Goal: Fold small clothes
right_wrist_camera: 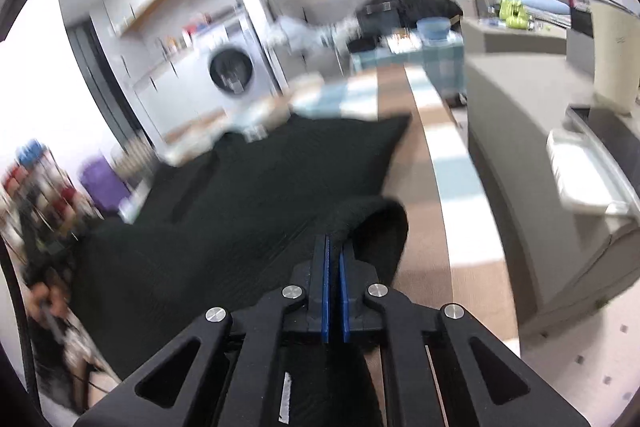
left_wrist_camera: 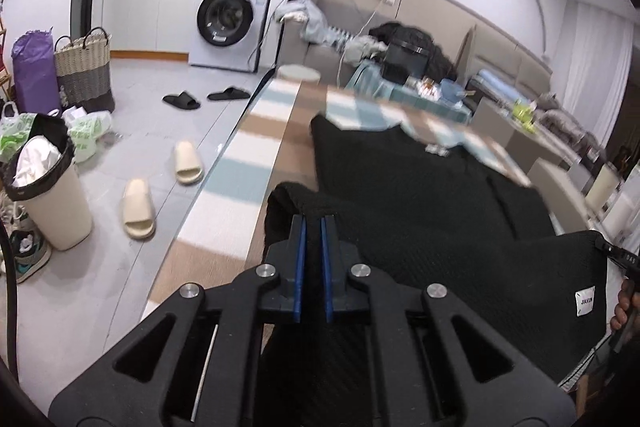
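Observation:
A black knit garment (left_wrist_camera: 420, 179) lies spread on a table covered by a striped cloth (left_wrist_camera: 256, 163) in brown, white and pale blue. My left gripper (left_wrist_camera: 313, 223) is shut on the garment's near left edge, which bunches up around the blue pads. A white label (left_wrist_camera: 585, 301) shows on the near right part. In the right wrist view, which is blurred, my right gripper (right_wrist_camera: 334, 247) is shut on the garment's (right_wrist_camera: 260, 187) near right edge, a fold curling over the fingertips. The near edge is lifted off the striped cloth (right_wrist_camera: 432, 187).
On the floor to the left are a lined bin (left_wrist_camera: 48, 187), cream slippers (left_wrist_camera: 138, 207), black slippers (left_wrist_camera: 182, 101), a woven basket (left_wrist_camera: 84, 71) and a washing machine (left_wrist_camera: 232, 23). A sofa with clothes (left_wrist_camera: 360, 39) stands beyond the table. Grey cabinets (right_wrist_camera: 532, 131) flank the right.

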Tool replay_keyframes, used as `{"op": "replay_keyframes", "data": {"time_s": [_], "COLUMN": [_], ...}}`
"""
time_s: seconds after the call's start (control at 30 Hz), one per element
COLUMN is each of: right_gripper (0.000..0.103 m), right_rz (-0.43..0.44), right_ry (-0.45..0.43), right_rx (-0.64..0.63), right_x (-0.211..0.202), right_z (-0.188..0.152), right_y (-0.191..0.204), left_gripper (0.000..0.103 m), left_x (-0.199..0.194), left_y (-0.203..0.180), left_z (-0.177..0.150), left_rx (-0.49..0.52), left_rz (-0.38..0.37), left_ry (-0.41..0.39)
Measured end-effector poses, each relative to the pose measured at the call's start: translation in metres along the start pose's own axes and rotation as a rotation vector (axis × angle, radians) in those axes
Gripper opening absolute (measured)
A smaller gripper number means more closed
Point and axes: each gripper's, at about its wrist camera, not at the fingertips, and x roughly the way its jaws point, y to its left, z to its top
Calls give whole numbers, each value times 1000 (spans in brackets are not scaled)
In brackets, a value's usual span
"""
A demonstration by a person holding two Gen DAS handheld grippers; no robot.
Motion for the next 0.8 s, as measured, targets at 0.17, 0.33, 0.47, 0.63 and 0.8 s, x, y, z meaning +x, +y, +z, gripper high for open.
{"op": "replay_keyframes", "data": {"time_s": [0.17, 0.33, 0.47, 0.63, 0.8], "right_gripper": [3, 3, 3, 36, 39], "right_rz": [-3, -124, -190, -59, -56], "right_ry": [-127, -50, 65, 114, 120], "right_rx": [90, 110, 144, 155, 111], "right_x": [-1, 45, 69, 48, 41], "right_z": [29, 38, 34, 19, 5], "right_y": [-3, -9, -21, -27, -20], "left_gripper": [5, 5, 6, 44, 55], "left_x": [17, 65, 83, 78, 69], "left_y": [4, 11, 16, 24, 16], "left_z": [22, 27, 21, 10, 1], "left_rx": [-66, -88, -97, -128, -74], "left_rz": [2, 48, 64, 71, 42], "left_ry": [-18, 49, 127, 142, 150]}}
